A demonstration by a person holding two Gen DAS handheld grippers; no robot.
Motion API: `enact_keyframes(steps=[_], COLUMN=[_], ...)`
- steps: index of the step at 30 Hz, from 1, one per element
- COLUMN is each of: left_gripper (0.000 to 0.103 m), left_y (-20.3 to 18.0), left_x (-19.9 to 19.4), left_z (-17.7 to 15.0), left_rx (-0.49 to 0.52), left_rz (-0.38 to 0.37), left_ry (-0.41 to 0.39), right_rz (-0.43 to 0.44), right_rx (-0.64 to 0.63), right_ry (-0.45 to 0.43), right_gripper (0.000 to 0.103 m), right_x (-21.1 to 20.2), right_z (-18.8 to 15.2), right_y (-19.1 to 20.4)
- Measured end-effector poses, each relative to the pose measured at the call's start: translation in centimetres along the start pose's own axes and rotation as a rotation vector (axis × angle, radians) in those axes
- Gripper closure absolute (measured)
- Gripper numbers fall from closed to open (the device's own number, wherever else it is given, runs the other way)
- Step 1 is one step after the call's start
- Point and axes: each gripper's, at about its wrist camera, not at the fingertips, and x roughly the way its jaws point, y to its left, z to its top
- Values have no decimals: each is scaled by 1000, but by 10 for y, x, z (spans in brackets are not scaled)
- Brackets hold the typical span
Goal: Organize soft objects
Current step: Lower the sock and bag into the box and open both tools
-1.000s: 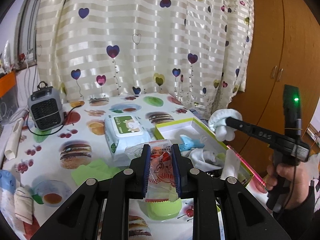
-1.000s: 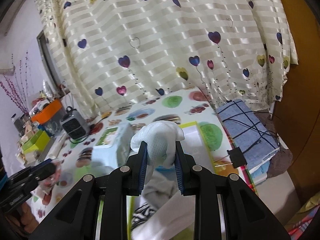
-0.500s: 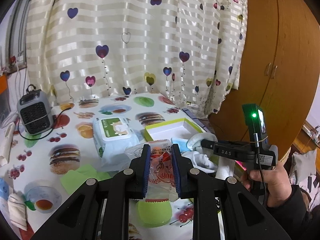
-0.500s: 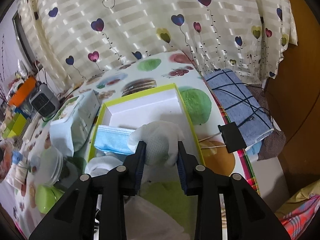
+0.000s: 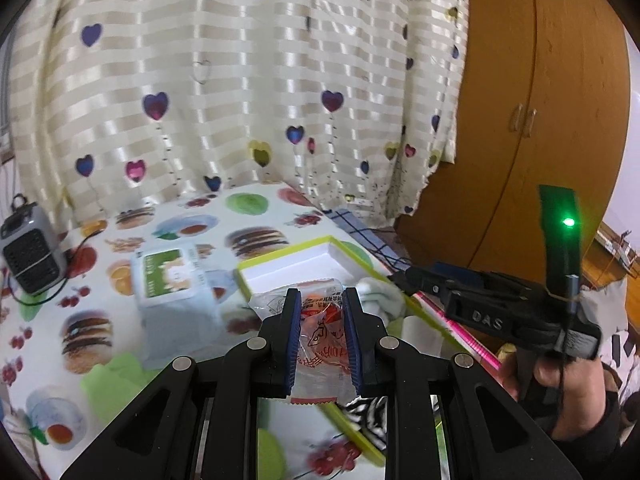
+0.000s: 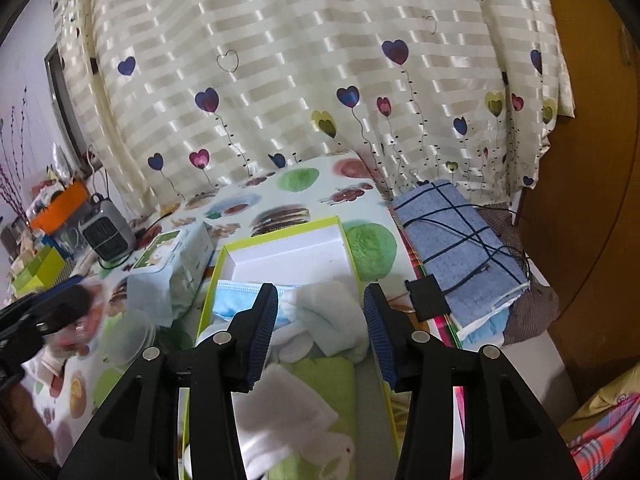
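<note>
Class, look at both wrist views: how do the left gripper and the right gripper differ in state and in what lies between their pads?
The left gripper is shut on a clear snack packet with orange print; the right gripper stands open, jaws opening, with no pad pressing anything. The left gripper holds its packet above the table; the right gripper hangs over the green-rimmed box, a white sock lying loose below it. Both have black arms and blue ridged pads.

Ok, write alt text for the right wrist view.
The right gripper is opening over a green-edged box, with a white sock lying loose between its pads on a blue face mask and other cloths. A wipes pack and a small heater sit to the left on a food-print tablecloth.
</note>
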Motion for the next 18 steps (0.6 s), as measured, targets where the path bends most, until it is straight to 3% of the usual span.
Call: enact_keyframes(steps=[14, 18], left_gripper=[83, 78], left_y=[-32, -32], left_x=[84, 98], left_z=[4, 1], left_rx=[34, 19], left_rz=[-31, -59], left_ry=[106, 154], right_rz=[11, 6], right_rx=[51, 56], right_ry=[-1, 3], right_gripper=[57, 57], right_x=[-6, -6], right_z=[-12, -14], right_y=[-22, -25])
